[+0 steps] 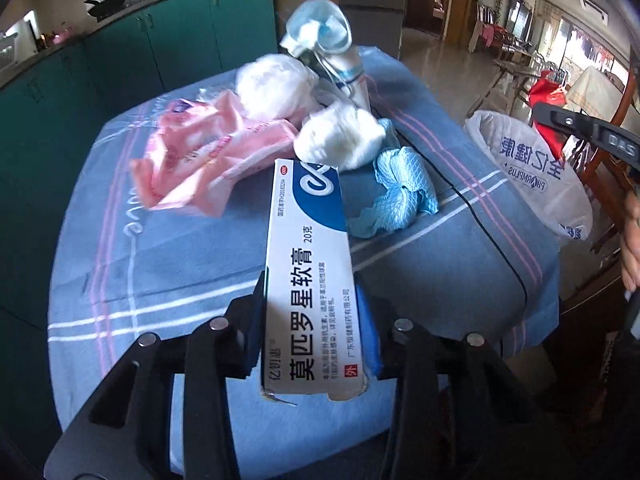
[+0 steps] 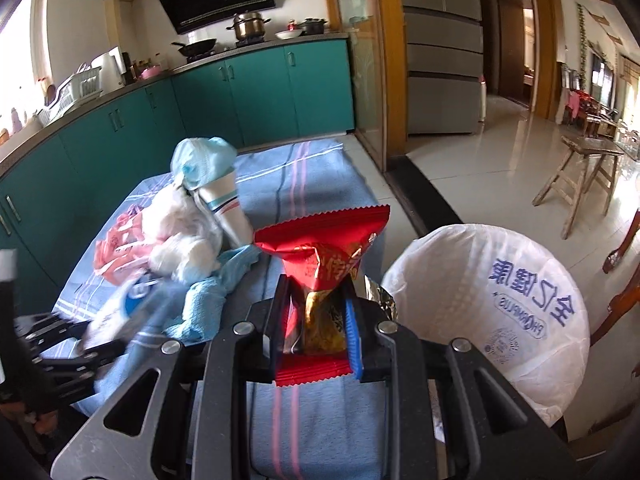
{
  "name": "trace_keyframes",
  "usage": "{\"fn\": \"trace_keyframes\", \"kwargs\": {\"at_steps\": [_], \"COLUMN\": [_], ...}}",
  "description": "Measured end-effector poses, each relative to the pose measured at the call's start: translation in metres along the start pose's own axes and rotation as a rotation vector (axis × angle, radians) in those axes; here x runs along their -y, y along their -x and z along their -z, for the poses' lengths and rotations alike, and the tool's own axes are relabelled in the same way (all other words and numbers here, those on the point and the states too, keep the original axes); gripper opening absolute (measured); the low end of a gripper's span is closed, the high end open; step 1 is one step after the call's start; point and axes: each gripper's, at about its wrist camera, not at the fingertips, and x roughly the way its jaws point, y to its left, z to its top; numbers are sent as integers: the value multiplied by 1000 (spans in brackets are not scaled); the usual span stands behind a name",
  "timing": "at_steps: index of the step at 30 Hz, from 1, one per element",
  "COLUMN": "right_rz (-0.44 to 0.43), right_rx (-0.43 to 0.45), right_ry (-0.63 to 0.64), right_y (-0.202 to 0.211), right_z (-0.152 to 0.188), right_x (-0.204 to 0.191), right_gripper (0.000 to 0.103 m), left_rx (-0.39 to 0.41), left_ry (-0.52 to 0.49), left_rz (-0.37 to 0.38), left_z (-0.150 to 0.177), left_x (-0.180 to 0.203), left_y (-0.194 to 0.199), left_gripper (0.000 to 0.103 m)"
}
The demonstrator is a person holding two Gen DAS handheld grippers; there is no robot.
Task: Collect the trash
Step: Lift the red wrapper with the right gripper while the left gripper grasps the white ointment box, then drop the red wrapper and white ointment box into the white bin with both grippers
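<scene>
My left gripper [image 1: 316, 292] is shut on a white and blue ointment box [image 1: 308, 264] and holds it above the blue striped cloth [image 1: 180, 264]. My right gripper [image 2: 318, 304] is shut on a red snack wrapper [image 2: 324, 240], just left of the bin. The white bag-lined bin [image 2: 492, 300] stands at the table's right; it also shows in the left wrist view [image 1: 536, 168]. On the cloth lie pink wrappers [image 1: 192, 156], white tissue wads [image 1: 340, 136], a blue net cloth [image 1: 400, 188] and a paper cup [image 1: 348, 68] stuffed with a blue mask.
Teal kitchen cabinets [image 2: 240, 92] run behind and left of the table. A wooden stool [image 2: 580, 176] stands on the tiled floor at the right. A black cord [image 1: 480, 224] lies across the cloth. My left gripper shows blurred at the left of the right wrist view [image 2: 80, 340].
</scene>
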Motion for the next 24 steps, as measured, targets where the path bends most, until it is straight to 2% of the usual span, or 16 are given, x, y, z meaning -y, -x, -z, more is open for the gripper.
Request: {"fn": "trace_keyframes", "kwargs": {"at_steps": [5,9,13,16,21,24], "right_rz": [95,198,261,286,315,331], "right_rx": [11,13,-19,-56,-67,-55], "right_ry": [-86,-196,-287,-334,-384,-402], "right_y": [1,6,8,6,16,30], "right_z": [-5,-5,7,21,37,45], "right_x": [37,82,122,144,172,184], "right_gripper": [26,26,26,26,26,26], "left_rx": [115,194,179,173,88,58], "left_ry": [47,17,-50,-113,-151,-188], "left_rz": [34,134,193,290,458,512], "left_z": [-3,-24,-45,-66,-107,-125], "left_x": [-3,17,53,98,172,216], "left_y": [43,62,47,26,-24,-52], "left_gripper": [41,41,41,41,41,42]}}
